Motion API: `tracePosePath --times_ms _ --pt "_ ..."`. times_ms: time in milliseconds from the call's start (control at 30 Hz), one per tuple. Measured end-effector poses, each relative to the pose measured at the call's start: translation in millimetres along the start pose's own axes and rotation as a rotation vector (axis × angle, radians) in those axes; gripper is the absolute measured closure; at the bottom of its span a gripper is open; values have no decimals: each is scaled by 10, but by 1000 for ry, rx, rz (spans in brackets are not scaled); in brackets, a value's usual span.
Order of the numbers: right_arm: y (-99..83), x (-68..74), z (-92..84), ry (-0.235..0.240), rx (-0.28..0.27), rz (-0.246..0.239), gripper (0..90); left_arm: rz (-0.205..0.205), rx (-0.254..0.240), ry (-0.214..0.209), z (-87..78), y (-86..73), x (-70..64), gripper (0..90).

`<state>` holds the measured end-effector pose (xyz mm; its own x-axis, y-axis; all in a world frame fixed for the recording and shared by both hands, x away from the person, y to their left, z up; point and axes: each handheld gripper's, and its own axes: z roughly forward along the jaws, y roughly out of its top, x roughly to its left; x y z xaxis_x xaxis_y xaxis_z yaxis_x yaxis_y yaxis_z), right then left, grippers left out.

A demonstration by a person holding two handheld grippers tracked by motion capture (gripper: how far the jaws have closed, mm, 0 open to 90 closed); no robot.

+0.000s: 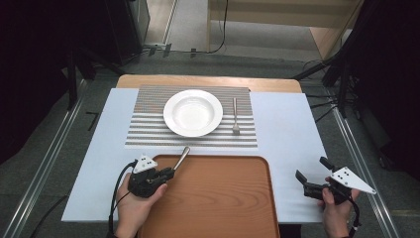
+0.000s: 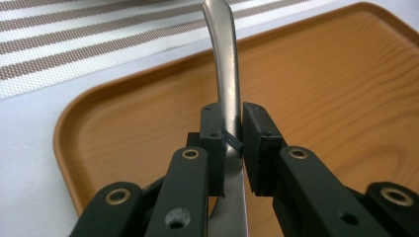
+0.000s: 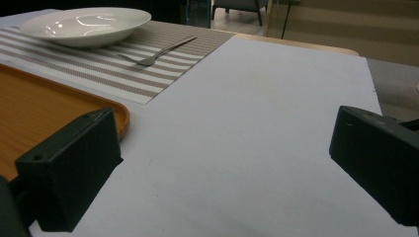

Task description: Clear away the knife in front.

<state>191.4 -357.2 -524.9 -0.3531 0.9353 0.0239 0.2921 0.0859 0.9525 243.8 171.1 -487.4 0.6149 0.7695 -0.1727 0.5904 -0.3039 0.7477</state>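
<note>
My left gripper point(image 1: 171, 172) is shut on a metal utensil point(image 1: 182, 157) at the wooden tray's point(image 1: 218, 198) far left corner. In the left gripper view the pads point(image 2: 213, 129) clamp the utensil's point(image 2: 226, 74) flat steel shaft, and its handle rises away over the tray point(image 2: 123, 123) toward the striped placemat point(image 2: 74, 44). My right gripper point(image 1: 311, 168) rests open over the white table cover, to the right of the tray. In the right gripper view nothing lies between its wide-apart jaws point(image 3: 222, 163).
A white deep plate point(image 1: 193, 112) sits on the striped placemat point(image 1: 148, 129), with a fork point(image 1: 236, 119) lying to its right. The plate point(image 3: 84, 24) and fork point(image 3: 160, 52) appear far off in the right gripper view, past the tray's corner point(image 3: 29, 103).
</note>
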Motion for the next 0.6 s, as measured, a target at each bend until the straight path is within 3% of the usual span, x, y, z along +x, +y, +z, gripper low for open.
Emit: tracePosePath --times_ms 367,600 --pt "0 -3 2 2 0 -4 0 4 29 4 -15 -130 -119 795" --pt "0 -4 1 3 -1 -3 0 23 65 38 -28 -196 -219 795"
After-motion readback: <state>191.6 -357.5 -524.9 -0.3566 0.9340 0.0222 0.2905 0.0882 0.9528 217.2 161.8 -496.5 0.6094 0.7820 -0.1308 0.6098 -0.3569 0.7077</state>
